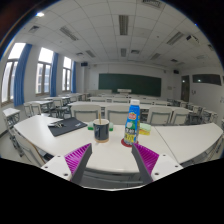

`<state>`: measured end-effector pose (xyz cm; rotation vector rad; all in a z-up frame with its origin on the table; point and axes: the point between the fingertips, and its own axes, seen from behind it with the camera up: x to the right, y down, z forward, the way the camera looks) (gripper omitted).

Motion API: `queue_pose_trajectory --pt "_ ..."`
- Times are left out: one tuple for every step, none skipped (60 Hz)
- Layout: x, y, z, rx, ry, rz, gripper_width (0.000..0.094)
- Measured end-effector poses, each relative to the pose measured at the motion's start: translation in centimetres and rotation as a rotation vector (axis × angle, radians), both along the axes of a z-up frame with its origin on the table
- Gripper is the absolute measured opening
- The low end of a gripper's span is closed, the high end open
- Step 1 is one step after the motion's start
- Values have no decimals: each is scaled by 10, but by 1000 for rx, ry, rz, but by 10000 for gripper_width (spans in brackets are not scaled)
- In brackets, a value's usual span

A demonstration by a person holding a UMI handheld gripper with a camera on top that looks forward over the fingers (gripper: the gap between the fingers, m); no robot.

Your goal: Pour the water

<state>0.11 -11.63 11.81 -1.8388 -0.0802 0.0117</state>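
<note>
A plastic bottle with a blue cap and a colourful label stands upright on the white table, just ahead of my right finger. To its left stands a small cup with a dark rim, also upright on the table. My gripper is open, its two purple pads spread wide with only bare tabletop between them. Both bottle and cup sit beyond the fingertips, untouched. I cannot tell how much liquid either holds.
A dark flat object like a notebook lies on the table to the left, beyond the left finger. Rows of desks and chairs fill the classroom behind, with a green chalkboard on the far wall and windows at left.
</note>
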Motion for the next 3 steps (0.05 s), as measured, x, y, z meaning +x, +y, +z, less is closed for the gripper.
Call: queue_pose_trajectory --pt "11 -19 5 2 1 4 859" --pt "-2 -11 1 5 1 7 859" --pt "-5 -11 1 5 2 10 859"
